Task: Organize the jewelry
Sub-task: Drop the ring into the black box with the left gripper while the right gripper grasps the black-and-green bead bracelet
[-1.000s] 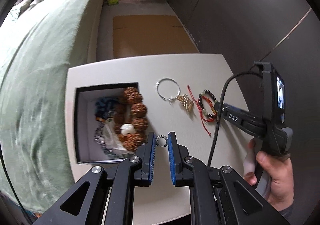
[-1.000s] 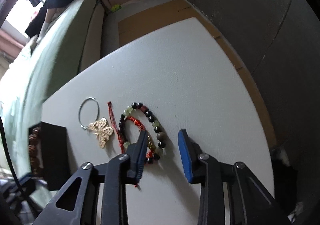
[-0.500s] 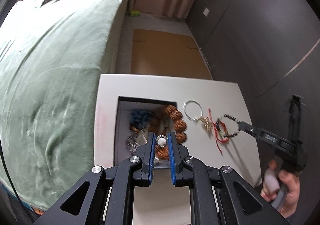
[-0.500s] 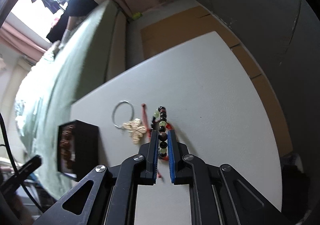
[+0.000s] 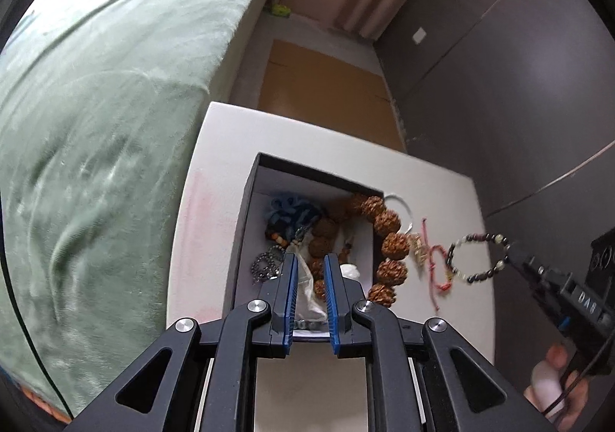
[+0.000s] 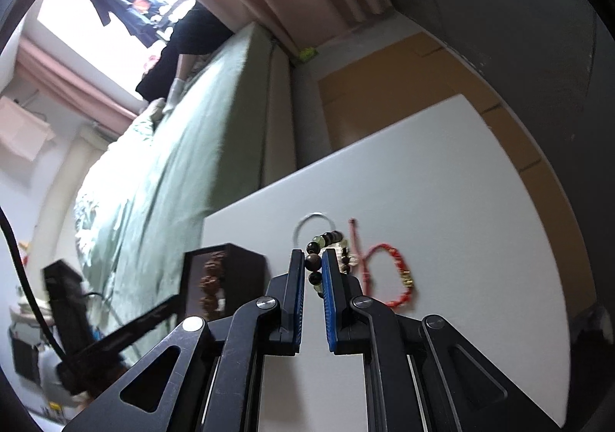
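hanging over the box [image 5: 246, 224], the left tongs [image 5: 309, 270] stand a little apart with nothing pinched between the blue pads; their jaws have just been opening, and the small ring they carried half a second ago is gone from between them, so i judge it dropped in. the right tongs [image 6: 313, 270] are clamped on the bead bracelet [image 6: 313, 270], which in the left view dangles clear of the table [image 5: 215, 170] from their tips, out toward its right edge. inside the box lie the big brown seed beads [image 5: 392, 243], draped over its right wall, a blue piece [image 5: 292, 214] and a silvery chain [image 5: 265, 262]. left out on the table are the hoop [image 6: 313, 218] just beside the box's right wall, a small gold charm, blurred, next to it, and the red cord [image 6: 388, 270] farther right. so by my reckoning most pieces are stowed, one is on its way, and three wait. against a second ago: the left tongs then held the ring over bare table in front of the box, and the right tongs stood wide open around the bracelet, which lay flat beside the cord.
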`<state>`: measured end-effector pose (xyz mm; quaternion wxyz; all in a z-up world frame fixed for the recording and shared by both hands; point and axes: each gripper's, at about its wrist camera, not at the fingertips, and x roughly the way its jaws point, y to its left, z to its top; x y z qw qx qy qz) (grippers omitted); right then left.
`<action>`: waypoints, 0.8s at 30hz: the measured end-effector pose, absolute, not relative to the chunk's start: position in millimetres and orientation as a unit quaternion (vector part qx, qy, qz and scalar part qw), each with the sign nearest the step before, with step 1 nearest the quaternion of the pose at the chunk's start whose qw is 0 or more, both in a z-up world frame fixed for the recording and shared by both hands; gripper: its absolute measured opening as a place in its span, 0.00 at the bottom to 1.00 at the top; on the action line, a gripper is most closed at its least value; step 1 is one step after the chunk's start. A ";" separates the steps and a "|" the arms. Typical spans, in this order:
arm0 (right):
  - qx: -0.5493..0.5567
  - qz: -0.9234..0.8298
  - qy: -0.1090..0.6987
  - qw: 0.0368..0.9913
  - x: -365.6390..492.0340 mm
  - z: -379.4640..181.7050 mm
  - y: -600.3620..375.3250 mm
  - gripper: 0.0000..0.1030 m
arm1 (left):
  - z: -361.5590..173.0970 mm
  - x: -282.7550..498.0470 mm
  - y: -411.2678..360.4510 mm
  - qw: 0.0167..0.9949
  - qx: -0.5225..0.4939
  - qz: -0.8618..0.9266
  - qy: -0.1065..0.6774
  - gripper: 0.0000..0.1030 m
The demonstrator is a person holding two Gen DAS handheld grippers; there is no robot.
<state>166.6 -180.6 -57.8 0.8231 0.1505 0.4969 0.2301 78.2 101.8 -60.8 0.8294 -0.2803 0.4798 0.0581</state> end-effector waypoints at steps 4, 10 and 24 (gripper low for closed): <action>0.148 0.254 0.474 0.830 153.2 -46.2 -163.9 0.10 | -49.3 64.4 113.3 0.841 -0.299 0.058 0.446 0.61; 0.145 0.290 0.444 0.835 139.0 -31.8 -130.0 0.10 | -38.2 44.5 136.2 0.845 -0.325 0.072 0.419 0.62; 0.101 0.315 0.444 0.833 123.2 -42.9 -69.7 0.10 | -38.0 30.6 163.7 0.837 -0.360 0.076 0.405 0.62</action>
